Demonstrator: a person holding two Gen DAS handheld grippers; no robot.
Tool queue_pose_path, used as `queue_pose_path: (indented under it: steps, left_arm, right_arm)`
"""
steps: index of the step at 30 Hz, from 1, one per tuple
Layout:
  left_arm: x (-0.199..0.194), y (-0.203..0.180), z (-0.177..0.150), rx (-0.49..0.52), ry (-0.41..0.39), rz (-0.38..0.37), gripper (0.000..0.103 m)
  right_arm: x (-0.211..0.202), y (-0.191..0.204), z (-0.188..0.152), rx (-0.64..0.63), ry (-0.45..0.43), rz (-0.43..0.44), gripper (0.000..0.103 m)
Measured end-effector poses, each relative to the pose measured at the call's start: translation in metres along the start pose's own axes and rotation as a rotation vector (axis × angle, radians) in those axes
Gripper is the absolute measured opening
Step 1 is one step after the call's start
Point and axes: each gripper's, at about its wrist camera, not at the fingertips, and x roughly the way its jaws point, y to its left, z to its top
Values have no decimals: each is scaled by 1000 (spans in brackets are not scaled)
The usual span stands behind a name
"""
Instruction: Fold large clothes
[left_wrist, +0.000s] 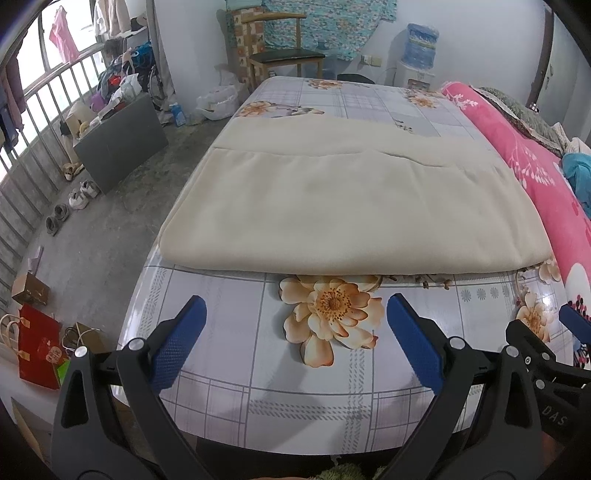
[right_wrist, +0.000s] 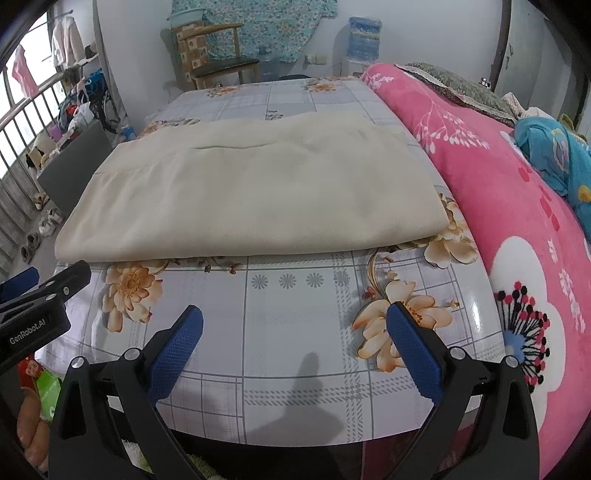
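A large cream cloth (left_wrist: 343, 199) lies folded flat in layers on a table with a floral plastic cover (left_wrist: 236, 332). It also shows in the right wrist view (right_wrist: 255, 195), on the same cover (right_wrist: 295, 332). My left gripper (left_wrist: 295, 317) is open and empty, held above the table's near edge, short of the cloth's folded edge. My right gripper (right_wrist: 295, 325) is open and empty, also short of the cloth. The right gripper shows at the right edge of the left wrist view (left_wrist: 546, 354), and the left gripper at the left edge of the right wrist view (right_wrist: 33, 299).
A rolled pink floral blanket (right_wrist: 517, 206) lies along the table's right side, with a blue cloth (right_wrist: 557, 155) on it. A wooden chair (left_wrist: 284, 51) and a water dispenser (left_wrist: 417, 55) stand beyond the far end. Shoes (left_wrist: 77, 199), bags and a grey box (left_wrist: 122, 144) are on the floor at left.
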Motion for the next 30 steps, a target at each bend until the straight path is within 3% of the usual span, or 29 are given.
queue_pose_path:
  steps: [30]
  left_arm:
    - [4,0,4,-3,5,-7,95]
  right_arm:
    - [0,0,5,0,-4,-10,97]
